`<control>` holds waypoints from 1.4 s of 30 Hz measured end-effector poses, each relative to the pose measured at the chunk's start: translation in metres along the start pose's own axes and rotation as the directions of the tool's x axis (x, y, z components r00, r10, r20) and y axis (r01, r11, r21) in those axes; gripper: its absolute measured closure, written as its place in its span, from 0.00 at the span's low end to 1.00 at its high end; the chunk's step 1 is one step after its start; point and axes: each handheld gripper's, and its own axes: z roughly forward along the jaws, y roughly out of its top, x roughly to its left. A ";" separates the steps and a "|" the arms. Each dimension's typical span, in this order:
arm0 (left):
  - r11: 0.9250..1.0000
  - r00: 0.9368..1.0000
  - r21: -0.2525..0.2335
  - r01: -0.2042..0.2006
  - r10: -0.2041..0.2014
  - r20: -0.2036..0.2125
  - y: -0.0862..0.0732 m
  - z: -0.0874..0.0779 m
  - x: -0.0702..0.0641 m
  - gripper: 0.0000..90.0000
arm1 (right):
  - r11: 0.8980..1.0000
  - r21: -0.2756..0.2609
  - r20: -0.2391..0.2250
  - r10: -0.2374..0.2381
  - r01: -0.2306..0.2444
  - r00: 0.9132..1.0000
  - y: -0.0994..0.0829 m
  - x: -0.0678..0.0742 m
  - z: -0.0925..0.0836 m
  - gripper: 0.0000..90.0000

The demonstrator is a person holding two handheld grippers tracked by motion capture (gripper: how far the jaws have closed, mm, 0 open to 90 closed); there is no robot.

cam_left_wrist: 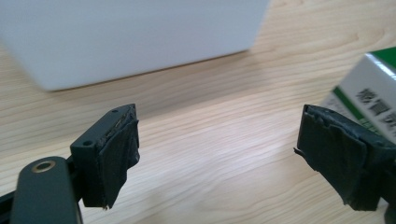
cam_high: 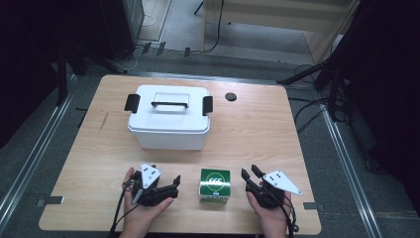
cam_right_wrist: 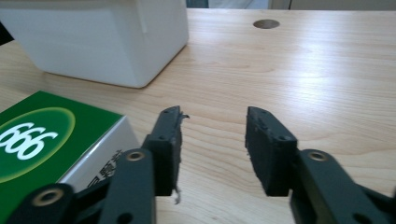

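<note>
Near the table's (cam_high: 257,124) front edge, a green-topped carton (cam_high: 215,184) stands untouched between the left gripper (cam_high: 174,182) and right gripper (cam_high: 246,174), both spread and empty; the white lidded bin (cam_high: 168,116) behind remains latched, so the work looks barely begun.

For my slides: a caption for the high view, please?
Open grippers, left and right, flank a green box before a white bin.

We see a pale wood-grain table (cam_high: 257,129) with a soft sheen, a smooth matt white plastic bin (cam_high: 168,121), and a glossy printed cardboard box (cam_high: 215,184). Rough, frayed black tape wraps the gripper pads (cam_left_wrist: 116,154).
</note>
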 end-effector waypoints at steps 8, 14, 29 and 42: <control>0.996 0.994 0.007 0.085 -0.085 -0.062 0.000 -0.014 0.064 0.10 | 0.997 0.079 0.048 -0.028 0.024 0.998 0.018 -0.011 -0.009 0.35; 0.991 0.977 -0.037 0.126 -0.131 -0.171 -0.005 -0.025 0.104 0.10 | 0.995 0.095 0.049 -0.035 0.030 0.998 0.025 -0.020 -0.012 0.16; 0.987 0.938 -0.050 0.155 -0.163 -0.305 -0.023 -0.030 0.166 0.10 | 0.992 0.124 0.052 -0.032 0.025 0.998 0.029 -0.027 -0.001 0.08; 0.987 0.924 -0.116 0.114 -0.148 -0.352 -0.032 -0.022 0.172 0.10 | 0.995 0.071 0.044 -0.075 0.072 0.996 0.051 -0.034 0.001 0.15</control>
